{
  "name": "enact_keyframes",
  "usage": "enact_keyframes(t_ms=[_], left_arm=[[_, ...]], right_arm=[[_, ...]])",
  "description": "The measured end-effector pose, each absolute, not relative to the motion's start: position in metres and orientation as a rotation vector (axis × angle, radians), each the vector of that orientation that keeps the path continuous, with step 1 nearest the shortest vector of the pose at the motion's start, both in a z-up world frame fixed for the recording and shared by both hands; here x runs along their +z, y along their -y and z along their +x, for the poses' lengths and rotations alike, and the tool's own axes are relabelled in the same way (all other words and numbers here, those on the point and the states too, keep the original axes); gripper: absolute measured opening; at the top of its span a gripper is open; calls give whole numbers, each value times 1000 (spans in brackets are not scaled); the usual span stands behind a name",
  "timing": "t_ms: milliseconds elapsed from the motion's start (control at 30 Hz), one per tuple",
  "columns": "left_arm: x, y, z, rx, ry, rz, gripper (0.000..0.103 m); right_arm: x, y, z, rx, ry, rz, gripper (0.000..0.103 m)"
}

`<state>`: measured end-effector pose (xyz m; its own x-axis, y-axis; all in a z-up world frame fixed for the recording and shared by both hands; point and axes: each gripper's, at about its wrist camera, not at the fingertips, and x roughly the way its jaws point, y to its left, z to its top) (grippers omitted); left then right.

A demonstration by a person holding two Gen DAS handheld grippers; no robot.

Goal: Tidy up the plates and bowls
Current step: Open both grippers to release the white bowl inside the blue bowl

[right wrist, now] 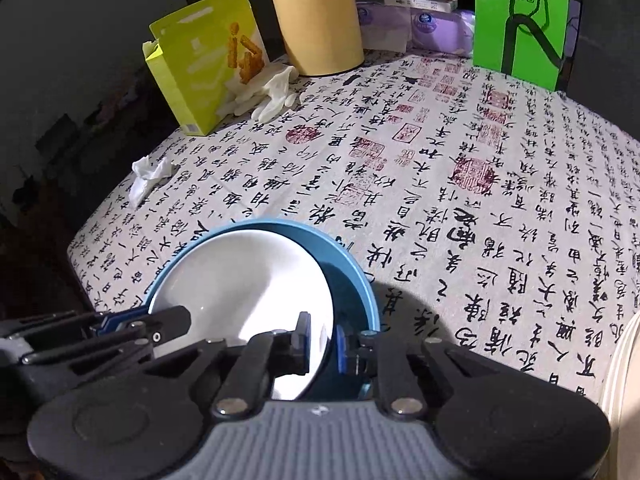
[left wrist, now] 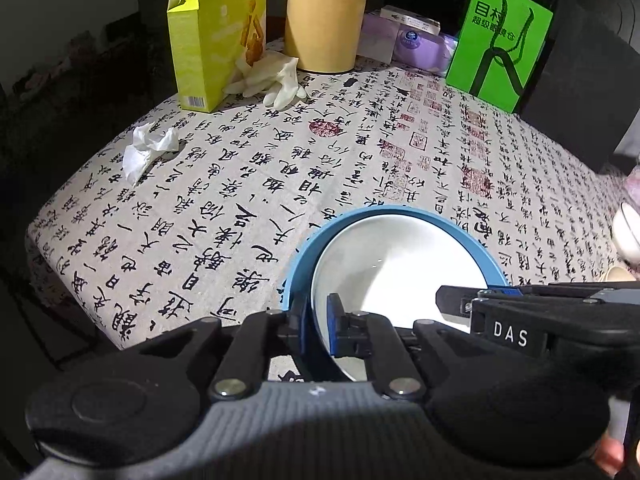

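Observation:
A white plate (left wrist: 400, 264) lies inside a blue bowl (left wrist: 472, 240) near the table's front edge. In the right wrist view the white plate (right wrist: 248, 276) sits shifted to the left, leaving the blue bowl's (right wrist: 352, 280) dark inside bare on the right. My left gripper (left wrist: 320, 320) is shut on the plate's left rim. Whether the blue rim is caught as well I cannot tell. My right gripper (right wrist: 323, 338) is shut on the plate's right rim, one pad inside the plate and one between plate and bowl. Each gripper shows in the other's view, reaching in from the side.
At the back of the calligraphy tablecloth (left wrist: 240, 184) stand a yellow box (left wrist: 216, 36), a tan jug (left wrist: 324, 16), purple packs (left wrist: 416, 40) and a green box (left wrist: 500, 36). White gloves (left wrist: 276, 80) and a crumpled tissue (left wrist: 144, 152) lie at the left. A white bowl (left wrist: 628, 236) sits at the right edge.

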<state>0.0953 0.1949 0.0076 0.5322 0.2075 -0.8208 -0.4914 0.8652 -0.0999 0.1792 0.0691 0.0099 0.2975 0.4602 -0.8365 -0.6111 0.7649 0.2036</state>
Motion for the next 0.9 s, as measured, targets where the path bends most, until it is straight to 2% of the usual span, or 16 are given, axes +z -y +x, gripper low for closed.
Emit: enact_keyframes(t_ms=[167, 433, 700, 767, 800, 900], left_arm=[[8, -196, 94, 432, -910, -364, 9], [9, -195, 93, 439, -902, -381, 12], [8, -195, 91, 438, -894, -390, 12], [8, -195, 91, 434, -894, -393, 12], [9, -194, 91, 437, -892, -390, 11], [8, -194, 92, 432, -894, -395, 11]], right_arm=[[10, -71, 183, 729, -1077, -170, 16], [11, -77, 184, 754, -1120, -207, 29], [16, -77, 182, 772, -1115, -230, 33], [19, -77, 181, 771, -1097, -249, 39], [22, -77, 180, 768, -1073, -256, 49], [32, -75, 178, 783, -1027, -258, 51]])
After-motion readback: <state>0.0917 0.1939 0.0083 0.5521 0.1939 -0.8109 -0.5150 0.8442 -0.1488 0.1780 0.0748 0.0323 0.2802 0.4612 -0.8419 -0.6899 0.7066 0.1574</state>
